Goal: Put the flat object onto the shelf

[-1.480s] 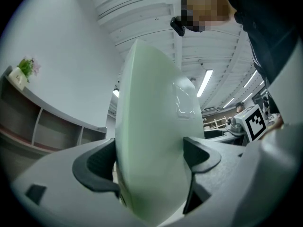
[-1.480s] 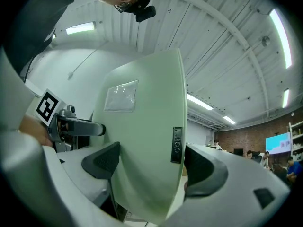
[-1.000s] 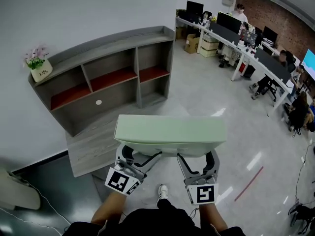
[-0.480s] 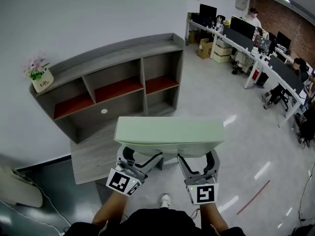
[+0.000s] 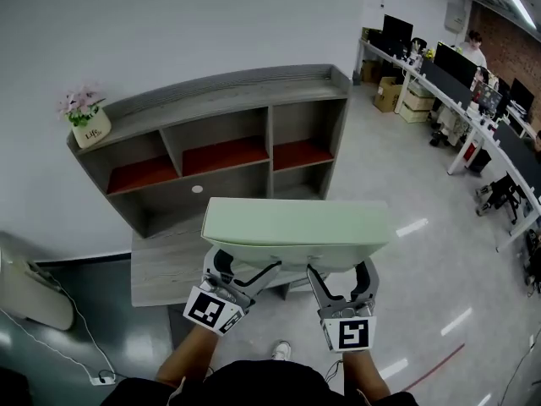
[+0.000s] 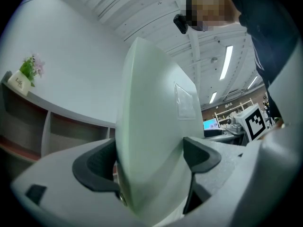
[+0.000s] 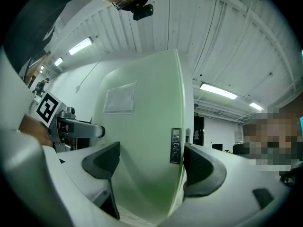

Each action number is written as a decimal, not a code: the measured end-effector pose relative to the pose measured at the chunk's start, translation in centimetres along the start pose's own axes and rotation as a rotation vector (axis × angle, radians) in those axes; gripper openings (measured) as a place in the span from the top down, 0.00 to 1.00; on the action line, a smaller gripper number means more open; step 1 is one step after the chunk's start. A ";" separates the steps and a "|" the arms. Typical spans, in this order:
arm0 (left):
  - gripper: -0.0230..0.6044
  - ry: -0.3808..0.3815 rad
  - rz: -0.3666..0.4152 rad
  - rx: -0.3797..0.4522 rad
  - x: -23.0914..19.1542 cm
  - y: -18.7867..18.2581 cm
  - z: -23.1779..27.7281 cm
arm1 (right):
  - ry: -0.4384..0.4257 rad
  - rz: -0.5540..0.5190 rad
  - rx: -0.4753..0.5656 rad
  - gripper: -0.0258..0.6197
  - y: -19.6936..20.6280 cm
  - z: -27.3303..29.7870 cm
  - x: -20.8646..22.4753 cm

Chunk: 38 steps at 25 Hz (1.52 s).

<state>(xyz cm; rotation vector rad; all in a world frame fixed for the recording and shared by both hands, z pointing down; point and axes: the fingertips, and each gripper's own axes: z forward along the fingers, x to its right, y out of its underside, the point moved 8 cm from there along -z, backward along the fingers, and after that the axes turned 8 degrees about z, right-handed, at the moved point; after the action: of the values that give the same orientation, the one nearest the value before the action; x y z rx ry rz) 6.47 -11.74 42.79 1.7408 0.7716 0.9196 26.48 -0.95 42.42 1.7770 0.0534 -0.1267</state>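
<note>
A flat pale-green panel (image 5: 296, 231) is carried level in front of me, held from its near edge by both grippers. My left gripper (image 5: 239, 271) is shut on the panel's left part, and my right gripper (image 5: 340, 275) is shut on its right part. In the left gripper view the panel (image 6: 156, 131) stands edge-on between the jaws; in the right gripper view the panel (image 7: 147, 136) fills the gap too. The grey shelf unit (image 5: 224, 155) with red-lined compartments stands against the white wall, just beyond the panel.
A potted plant (image 5: 84, 117) sits on the shelf's top left corner. A low grey platform (image 5: 165, 265) lies before the shelf. Office desks with monitors (image 5: 456, 83) and seated people line the right side. A white object (image 5: 30, 282) and cable lie at the left.
The view has shifted toward the shelf, which now sits more centred and nearer. Both grippers keep the same hold on the panel.
</note>
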 end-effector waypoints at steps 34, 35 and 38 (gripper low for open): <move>0.26 -0.310 0.098 -0.014 -23.4 -1.8 -5.7 | -0.311 0.041 0.145 0.27 -2.2 24.3 -13.1; 0.26 -0.312 0.102 -0.012 -24.0 -2.0 -5.8 | -0.312 0.042 0.149 0.27 -2.4 24.8 -13.4; 0.26 -0.305 0.119 -0.003 -25.7 -2.7 -6.0 | -0.304 0.042 0.163 0.27 -3.2 26.0 -14.4</move>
<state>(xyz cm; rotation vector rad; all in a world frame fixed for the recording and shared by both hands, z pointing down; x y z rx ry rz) -12.03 -29.40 35.70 1.8846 0.4719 0.7079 10.36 -25.18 35.69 1.9015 -0.2184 -0.3784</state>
